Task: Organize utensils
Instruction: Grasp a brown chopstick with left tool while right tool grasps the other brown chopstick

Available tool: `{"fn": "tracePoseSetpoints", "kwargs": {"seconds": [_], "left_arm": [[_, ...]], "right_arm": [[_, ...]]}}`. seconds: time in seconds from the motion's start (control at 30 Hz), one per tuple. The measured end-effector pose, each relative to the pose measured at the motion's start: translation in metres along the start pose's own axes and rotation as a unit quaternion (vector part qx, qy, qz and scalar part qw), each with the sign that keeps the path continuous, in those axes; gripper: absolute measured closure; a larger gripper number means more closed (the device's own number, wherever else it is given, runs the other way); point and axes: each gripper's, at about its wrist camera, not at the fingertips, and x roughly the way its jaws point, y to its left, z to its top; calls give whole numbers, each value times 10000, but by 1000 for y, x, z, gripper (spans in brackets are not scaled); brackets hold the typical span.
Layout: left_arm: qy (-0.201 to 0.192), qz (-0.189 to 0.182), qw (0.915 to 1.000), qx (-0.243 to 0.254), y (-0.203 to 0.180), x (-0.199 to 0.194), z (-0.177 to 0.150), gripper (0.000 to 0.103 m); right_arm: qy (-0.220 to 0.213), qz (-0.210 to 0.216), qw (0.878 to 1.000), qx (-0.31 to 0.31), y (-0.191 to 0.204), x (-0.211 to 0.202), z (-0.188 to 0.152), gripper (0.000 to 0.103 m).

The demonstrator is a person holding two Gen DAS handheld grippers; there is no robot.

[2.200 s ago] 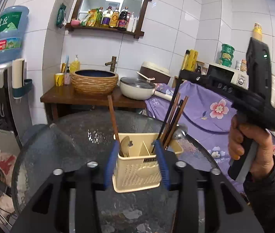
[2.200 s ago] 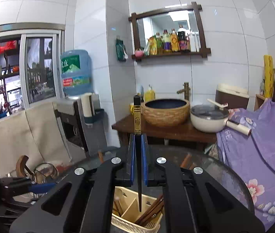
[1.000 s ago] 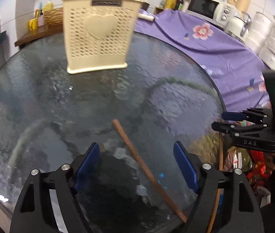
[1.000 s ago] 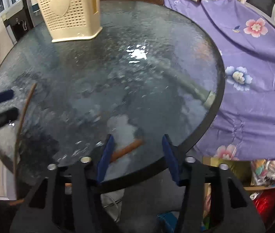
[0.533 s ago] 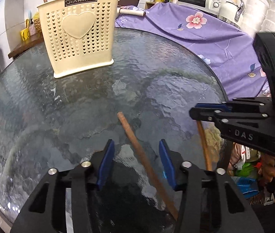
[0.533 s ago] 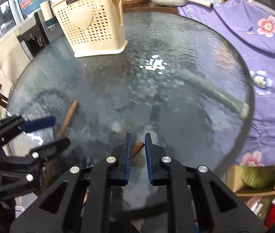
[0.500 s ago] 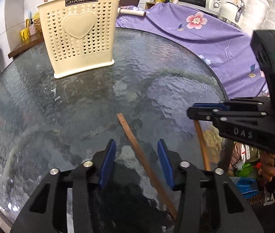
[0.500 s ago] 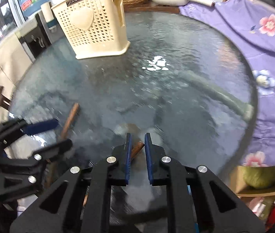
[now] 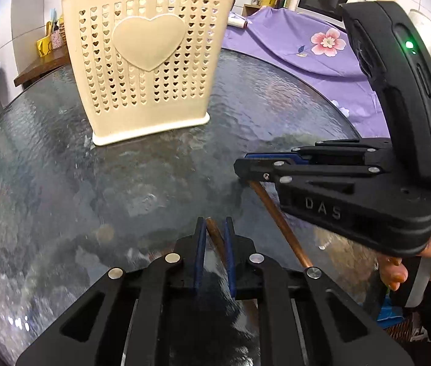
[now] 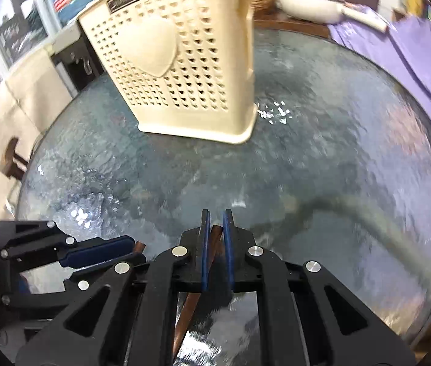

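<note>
Chopsticks: the left gripper [image 9: 214, 228] pinches one chopstick [image 9: 215, 238] pointing toward 11 o'clock; the right gripper [image 10: 215, 222] pinches another chopstick [image 10: 212, 244], its tail visible only in the left view.

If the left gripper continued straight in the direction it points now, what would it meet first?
Probably the textured round glass table, since the left gripper, shut on a brown wooden chopstick, angles downward. The cream perforated plastic utensil holder stands farther along that line; depth is uncertain.

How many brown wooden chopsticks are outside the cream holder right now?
2. One brown wooden chopstick sits clamped in the left gripper; the other chopstick is clamped in the right gripper. More may stand hidden inside the cream perforated plastic holder.
</note>
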Motion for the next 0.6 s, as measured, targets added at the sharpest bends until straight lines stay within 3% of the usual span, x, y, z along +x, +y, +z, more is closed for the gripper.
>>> {"fn": "tracePoseSetpoints", "kwargs": {"seconds": [0.07, 0.13, 0.17, 0.2, 0.23, 0.27, 0.37, 0.43, 0.6], "left_arm": [[-27, 64, 9999, -100, 6, 1, 2, 91], [-57, 116, 9996, -260, 13, -2, 1, 91], [-96, 128, 9992, -373, 16, -5, -1, 84], [-131, 137, 9990, -415, 17, -7, -2, 75], [-211, 196, 9985, -461, 18, -14, -5, 57], [-273, 244, 9981, -494, 16, -19, -8, 48], [-286, 320, 9981, -434, 6, -28, -15, 48], [-188, 504, 9982, -273, -3, -28, -21, 48], [-36, 588, 9981, -180, -11, -23, -30, 49]], "right_arm": [[-93, 64, 9997, 204, -6, -6, -1, 87], [-244, 81, 9985, 482, -16, -19, -9, 34], [-341, 115, 9974, 621, -19, -26, -13, 32], [-319, 80, 9977, 592, -18, -31, -16, 34], [-277, 9, 9983, 518, -17, -35, -18, 37], [-240, -134, 9988, 397, -11, -39, -21, 39], [-3, -249, 9997, 73, 4, -40, -28, 47], [87, -301, 9995, 17, 9, -37, -34, 58], [265, -470, 9985, -134, 18, -32, -44, 66]]}}
